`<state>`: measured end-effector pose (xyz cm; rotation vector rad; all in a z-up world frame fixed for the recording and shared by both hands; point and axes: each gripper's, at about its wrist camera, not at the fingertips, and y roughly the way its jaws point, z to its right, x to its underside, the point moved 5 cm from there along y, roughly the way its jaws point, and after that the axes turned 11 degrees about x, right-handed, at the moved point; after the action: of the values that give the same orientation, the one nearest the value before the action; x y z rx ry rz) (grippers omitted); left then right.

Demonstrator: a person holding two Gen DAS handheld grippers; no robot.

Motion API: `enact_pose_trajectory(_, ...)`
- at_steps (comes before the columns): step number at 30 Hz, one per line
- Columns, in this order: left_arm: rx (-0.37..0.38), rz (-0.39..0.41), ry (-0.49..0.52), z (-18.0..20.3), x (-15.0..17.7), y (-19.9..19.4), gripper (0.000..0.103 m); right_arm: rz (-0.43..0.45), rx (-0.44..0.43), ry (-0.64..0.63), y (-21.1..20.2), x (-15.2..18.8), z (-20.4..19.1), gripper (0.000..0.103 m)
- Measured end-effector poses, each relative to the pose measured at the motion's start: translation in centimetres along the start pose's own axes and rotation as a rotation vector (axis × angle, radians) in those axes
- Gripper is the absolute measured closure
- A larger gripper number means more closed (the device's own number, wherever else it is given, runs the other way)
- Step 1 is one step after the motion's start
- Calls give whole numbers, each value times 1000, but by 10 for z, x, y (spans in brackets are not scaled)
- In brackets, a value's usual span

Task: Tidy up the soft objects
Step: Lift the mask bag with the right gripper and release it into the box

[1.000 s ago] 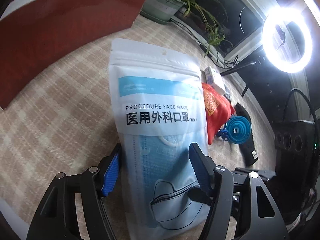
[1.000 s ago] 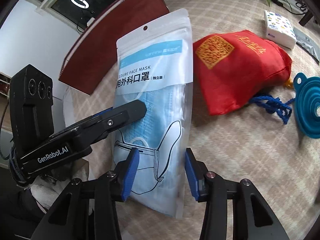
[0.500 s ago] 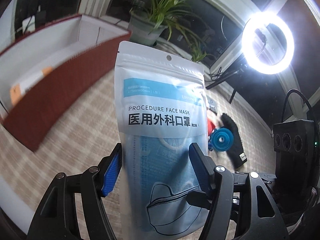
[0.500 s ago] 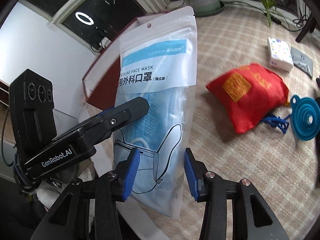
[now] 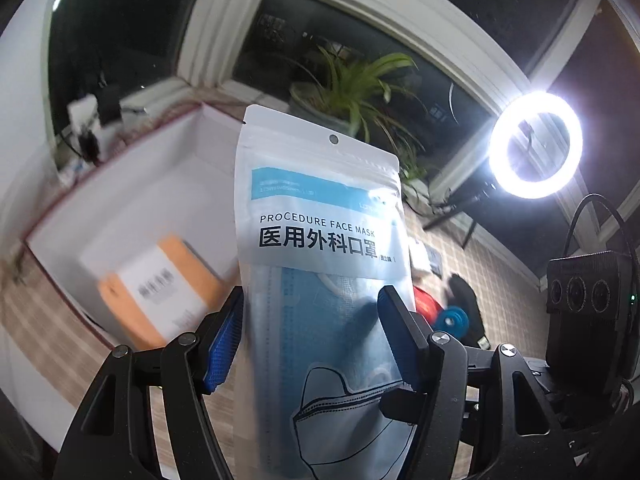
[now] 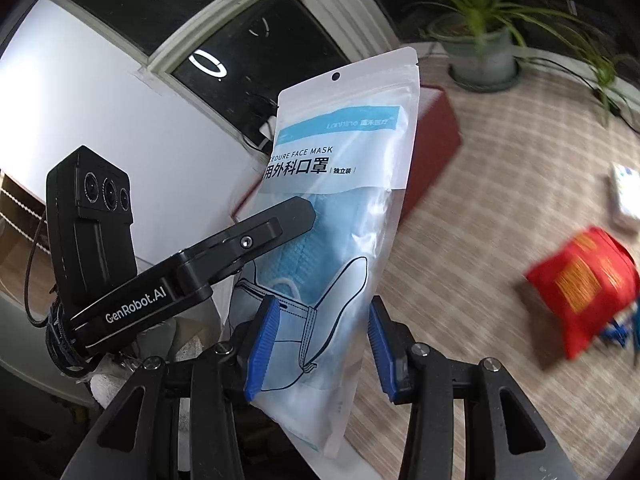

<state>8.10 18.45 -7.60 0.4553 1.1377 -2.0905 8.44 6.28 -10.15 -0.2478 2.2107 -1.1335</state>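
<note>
A white and blue pack of face masks (image 5: 324,264) is held upright in the air between both grippers; it also shows in the right wrist view (image 6: 336,216). My left gripper (image 5: 310,336) is shut on its lower part. My right gripper (image 6: 318,344) is shut on its lower end too, and the left gripper's black finger (image 6: 248,240) lies across the pack there. A dark red box (image 5: 132,200) with a white inside stands open behind the pack at left, with an orange packet (image 5: 160,284) in it. A red cloth pouch (image 6: 584,280) lies on the checked tablecloth at right.
A blue funnel (image 5: 452,320) and a black item (image 5: 464,300) lie beyond the pack. A white tissue pack (image 6: 624,196) lies at far right. A potted plant (image 6: 480,52) stands at the back. A bright ring light (image 5: 536,144) stands at right.
Both grippers have lifted the mask pack from the table and carried it up and left toward the open red box. The box's inside has come into view.
</note>
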Motion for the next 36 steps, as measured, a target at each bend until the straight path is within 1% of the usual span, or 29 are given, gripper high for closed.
enact_pose_trajectory(5, -26, 14, 13, -29, -30, -16, 39, 8, -24, 8, 18, -23, -22, 62)
enact_pose_trajectory(8, -42, 16, 17, -45, -45, -19, 39, 5, -39, 30, 34, -37, -31, 62)
enact_pose_trajectory(10, -57, 10, 28, -56, -54, -19, 39, 5, -33, 36, 43, -43, -37, 62)
enact_pose_trajectory(13, -69, -10, 38, -71, -65, -16, 38, -2, -28, 51, 59, -51, -40, 62)
enact_pose_trajectory(18, -73, -39, 22, -92, -77, -5, 38, -11, -17, 87, 83, -64, -41, 62)
enact_pose_trajectory(24, -88, -56, 9, -110, -86, 9, 36, -7, 13, 104, 97, -73, -37, 61)
enact_pose_trajectory(26, -94, -60, 3, -115, -89, 13, 38, -6, 35, 119, 101, -77, -33, 55)
enact_pose_trajectory(28, -118, -58, 5, -119, -91, 15, 38, 9, 65, 136, 102, -83, -29, 53)
enact_pose_trajectory(29, -127, -57, 9, -120, -92, 15, 38, 19, 68, 144, 100, -85, -25, 48)
enact_pose_trajectory(31, -121, -56, 7, -120, -94, 15, 38, 36, 71, 154, 96, -86, -21, 41)
enact_pose_trajectory(32, -122, -54, 8, -121, -95, 15, 38, 41, 73, 154, 92, -84, -17, 40)
enact_pose_trajectory(36, -129, -42, 23, -118, -98, 12, 38, 62, 93, 122, 82, -84, -17, 40)
